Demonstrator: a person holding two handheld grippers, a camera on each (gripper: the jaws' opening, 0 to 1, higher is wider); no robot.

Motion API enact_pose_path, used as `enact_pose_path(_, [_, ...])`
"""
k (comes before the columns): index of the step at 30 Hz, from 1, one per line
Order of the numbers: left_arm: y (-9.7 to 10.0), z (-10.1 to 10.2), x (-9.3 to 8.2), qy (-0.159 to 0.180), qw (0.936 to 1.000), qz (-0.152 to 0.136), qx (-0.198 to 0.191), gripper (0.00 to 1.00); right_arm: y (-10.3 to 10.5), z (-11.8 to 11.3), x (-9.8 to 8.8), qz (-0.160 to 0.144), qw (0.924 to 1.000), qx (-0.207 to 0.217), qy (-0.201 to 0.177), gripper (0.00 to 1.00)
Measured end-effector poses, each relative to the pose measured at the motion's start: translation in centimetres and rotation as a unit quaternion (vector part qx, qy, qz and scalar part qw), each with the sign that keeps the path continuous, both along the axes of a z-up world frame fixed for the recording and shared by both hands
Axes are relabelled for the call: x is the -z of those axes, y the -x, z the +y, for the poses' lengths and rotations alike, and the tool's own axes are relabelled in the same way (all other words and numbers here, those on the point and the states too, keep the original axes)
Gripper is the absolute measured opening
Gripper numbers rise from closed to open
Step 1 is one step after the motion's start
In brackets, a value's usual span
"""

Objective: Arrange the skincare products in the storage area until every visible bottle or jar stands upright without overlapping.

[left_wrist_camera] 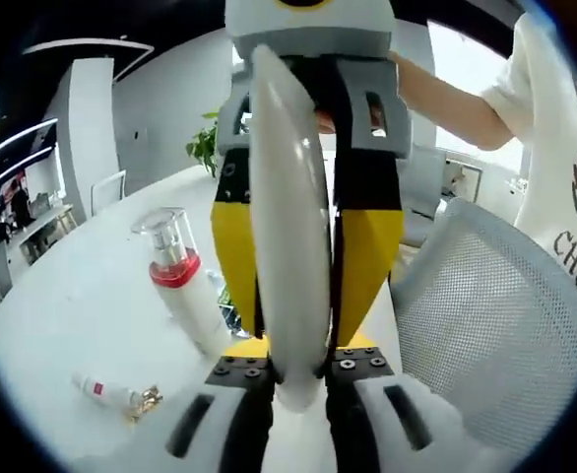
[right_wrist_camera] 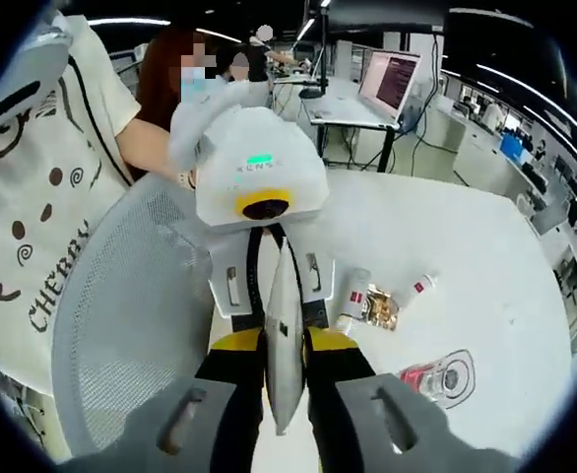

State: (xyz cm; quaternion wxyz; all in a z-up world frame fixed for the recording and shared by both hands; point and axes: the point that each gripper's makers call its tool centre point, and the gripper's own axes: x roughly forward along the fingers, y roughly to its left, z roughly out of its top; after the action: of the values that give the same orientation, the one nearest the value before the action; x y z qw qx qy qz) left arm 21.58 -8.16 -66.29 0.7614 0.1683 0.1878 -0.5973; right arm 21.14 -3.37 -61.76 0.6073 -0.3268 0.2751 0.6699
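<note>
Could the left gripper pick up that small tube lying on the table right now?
Probably not yet: the left gripper looks shut on a flat white tube, which the right gripper also clamps. The small tube lies unobstructed nearby.

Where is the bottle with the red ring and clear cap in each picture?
Left gripper view: the red-ringed bottle stands on the white table, left of centre.
Right gripper view: it sits at lower right.
Shared landmark: the flat white tube runs up the middle of both views; the bottle is on its left in the first and on its right in the second.
</note>
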Motion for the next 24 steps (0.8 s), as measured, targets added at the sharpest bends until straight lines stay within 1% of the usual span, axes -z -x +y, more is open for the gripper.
enact_pose_path(2, [-0.1, 0.2, 0.3, -0.009, 1.0000, -0.002, -0.002, 0.20, 0.1, 0.0, -0.5, 0.006, 0.9998, -0.005, 0.016, 0.16])
enact_pose_path(3, [-0.1, 0.2, 0.4, -0.009, 1.0000, -0.002, -0.002, 0.20, 0.3, -0.1, -0.6, 0.014, 0.9996, -0.007, 0.024, 0.16])
enact_pose_path(4, [-0.2, 0.3, 0.5, -0.009, 1.0000, 0.001, -0.003, 0.20, 0.2, -0.2, -0.7, 0.015, 0.9993, -0.007, 0.033, 0.17])
enact_pose_path(6, [-0.2, 0.2, 0.3, -0.002, 1.0000, 0.003, -0.007, 0.20, -0.1, -0.7, -0.4, 0.008, 0.9976, -0.014, 0.068, 0.18])
enact_pose_path(7, [-0.3, 0.2, 0.2, -0.001, 1.0000, 0.003, -0.007, 0.20, -0.4, -0.7, -0.4, -0.002, 0.9963, -0.022, 0.083, 0.17])
enact_pose_path(11, [-0.8, 0.2, -0.2, -0.001, 0.9999, -0.003, -0.011, 0.20, -0.3, -0.2, -0.7, -0.001, 0.9934, -0.033, 0.110, 0.15])
enact_pose_path(14, [-1.1, 0.2, -0.4, 0.000, 0.9999, -0.003, -0.015, 0.20, -0.9, -0.3, -0.6, -0.011, 0.9880, -0.043, 0.148, 0.15])
enact_pose_path(15, [-1.3, 0.3, -0.5, -0.003, 0.9998, -0.008, -0.018, 0.20, -1.0, -0.2, -0.6, -0.015, 0.9868, -0.051, 0.153, 0.15])
enact_pose_path(17, [-1.5, 0.4, -0.6, -0.004, 0.9998, -0.009, -0.018, 0.20, -1.2, -0.1, -0.5, -0.016, 0.9846, -0.047, 0.167, 0.14])
enact_pose_path(19, [-1.8, 0.6, -0.7, -0.001, 0.9998, -0.007, -0.020, 0.20, -1.4, 0.2, -0.7, -0.017, 0.9834, -0.050, 0.173, 0.14])
enact_pose_path(22, [-3.0, 1.2, -0.9, 0.008, 0.9995, -0.006, -0.029, 0.20, -2.1, 0.5, -1.0, -0.026, 0.9824, -0.054, 0.177, 0.12])
enact_pose_path(24, [-3.1, 1.3, -1.1, 0.012, 0.9993, -0.008, -0.034, 0.20, -2.4, 0.6, -1.2, -0.035, 0.9816, -0.060, 0.178, 0.12])
